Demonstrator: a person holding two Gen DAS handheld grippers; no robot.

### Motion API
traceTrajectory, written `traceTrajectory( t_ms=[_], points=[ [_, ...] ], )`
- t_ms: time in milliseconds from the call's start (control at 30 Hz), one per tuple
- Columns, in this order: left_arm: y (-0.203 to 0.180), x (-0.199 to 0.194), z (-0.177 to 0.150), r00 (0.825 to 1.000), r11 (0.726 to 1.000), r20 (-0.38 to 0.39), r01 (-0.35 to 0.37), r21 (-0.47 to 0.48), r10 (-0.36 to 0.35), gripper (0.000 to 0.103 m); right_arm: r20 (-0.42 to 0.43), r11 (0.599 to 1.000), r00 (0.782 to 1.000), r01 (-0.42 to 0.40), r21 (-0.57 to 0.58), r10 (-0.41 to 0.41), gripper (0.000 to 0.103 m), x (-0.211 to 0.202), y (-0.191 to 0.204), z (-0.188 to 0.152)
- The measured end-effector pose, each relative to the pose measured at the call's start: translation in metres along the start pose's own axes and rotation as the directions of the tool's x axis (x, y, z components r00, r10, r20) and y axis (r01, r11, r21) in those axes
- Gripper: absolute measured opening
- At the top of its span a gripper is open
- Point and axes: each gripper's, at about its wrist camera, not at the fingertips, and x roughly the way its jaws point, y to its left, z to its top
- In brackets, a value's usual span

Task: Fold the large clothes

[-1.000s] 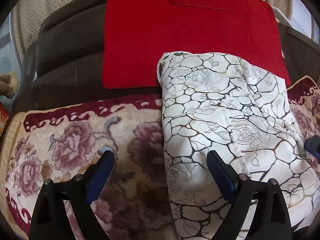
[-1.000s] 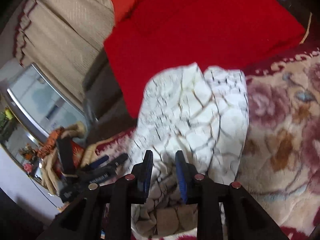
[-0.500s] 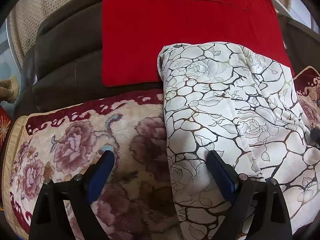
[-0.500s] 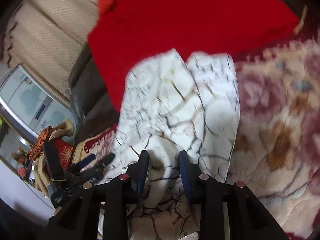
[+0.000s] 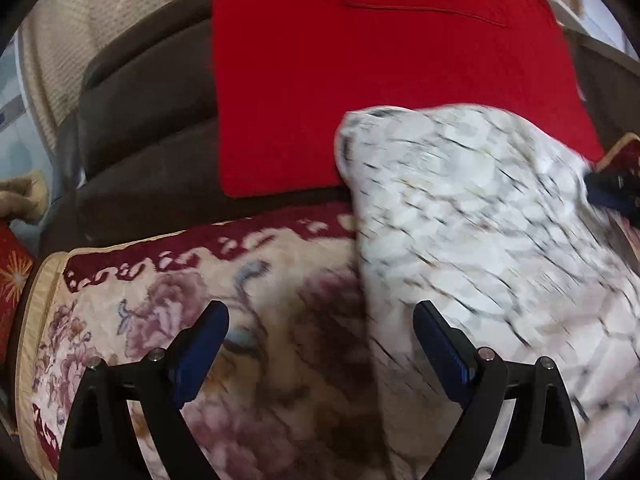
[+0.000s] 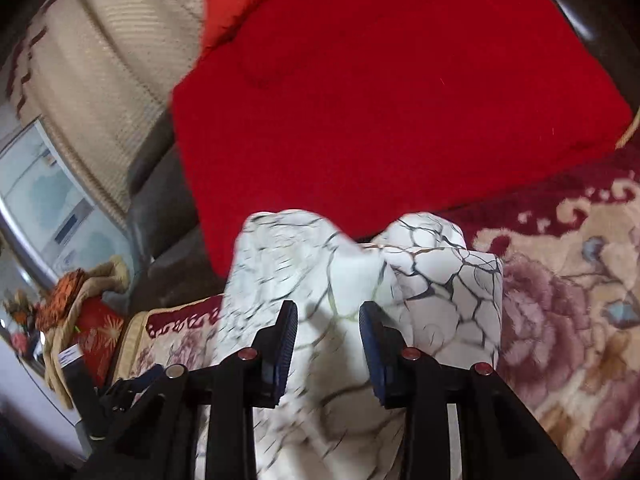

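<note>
— Where's the garment?

— The white crackle-print garment (image 5: 472,240) lies on the floral sofa cover (image 5: 180,320), its far end against the red cushion (image 5: 380,80). The right tool (image 6: 328,344) is narrowed around a raised bunch of it — whether truly pinched, I cannot tell. The left tool (image 5: 320,344) gapes wide, empty, at the garment's edge.

— Next?

— Probably carry that fold over, then flatten.

Soft, even indoor light, dark fisheye corners, and motion blur smeared the white patterned garment (image 5: 480,240) in both views.
</note>
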Motion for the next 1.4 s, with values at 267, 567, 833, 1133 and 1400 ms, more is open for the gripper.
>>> traceTrajectory(
  t_ms=[267,567,833,1133,1400],
  points=[
    [-0.004,0.033,0.009,0.996,0.998,-0.086,-0.041,-0.042,0.037,0.093,-0.145,0.98,0.982,0.142,0.14,-0.122,0.005,0.058,-0.04,0.002],
    [0.006,0.002,0.009,0.999,0.997,-0.053,-0.003,-0.079,-0.001,0.093,-0.041,0.995,0.996,0.077,0.069,-0.075,0.013,-0.006,-0.025,-0.009],
    [-0.023,-0.027,-0.009,0.998,0.999,-0.046,0.035,0.036,-0.033,0.093,0.0,0.998,0.999,-0.049,-0.036,0.049,0.013,-0.065,0.027,-0.042],
    [-0.03,-0.035,-0.028,0.999,0.998,-0.045,0.028,0.062,-0.025,0.094,-0.178,0.999,0.983,0.036,-0.01,-0.037,0.016,-0.046,0.027,-0.087],
    [-0.027,-0.034,-0.028,0.998,0.996,-0.049,0.049,0.068,-0.045,0.094,-0.108,0.972,0.982,0.134,-0.192,-0.157,0.019,-0.055,0.054,-0.094]
  ],
)
